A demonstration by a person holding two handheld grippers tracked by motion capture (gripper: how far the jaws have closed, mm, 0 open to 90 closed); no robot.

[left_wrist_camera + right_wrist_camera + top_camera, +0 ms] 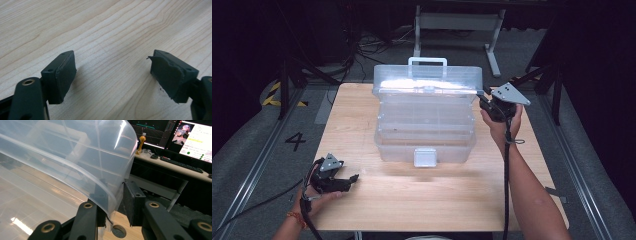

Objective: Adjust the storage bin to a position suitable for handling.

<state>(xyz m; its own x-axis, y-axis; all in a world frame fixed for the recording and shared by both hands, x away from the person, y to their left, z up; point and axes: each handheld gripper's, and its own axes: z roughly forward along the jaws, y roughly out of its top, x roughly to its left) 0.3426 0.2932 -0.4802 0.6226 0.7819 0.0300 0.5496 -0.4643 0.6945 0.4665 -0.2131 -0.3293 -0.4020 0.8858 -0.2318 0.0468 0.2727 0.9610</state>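
A clear plastic storage box [424, 135] stands in the middle of the wooden table [362, 110], its lid [427, 80] raised at the back. My right gripper [484, 100] is at the lid's right corner. In the right gripper view the lid's rim [75, 157] runs between the jaws of my right gripper [112, 195]: the left pad lies behind the plastic and a thin gap shows at the right pad [127, 200]. My left gripper [352, 179] rests low at the table's near left, and its jaws [112, 72] stand wide open over bare wood.
The box has a white front latch [425, 156] and a white carry handle [427, 61] on the lid. Beyond the table are a metal frame [457, 25] and dark stands. A desk with a keyboard [180, 165] and screens lies behind the lid.
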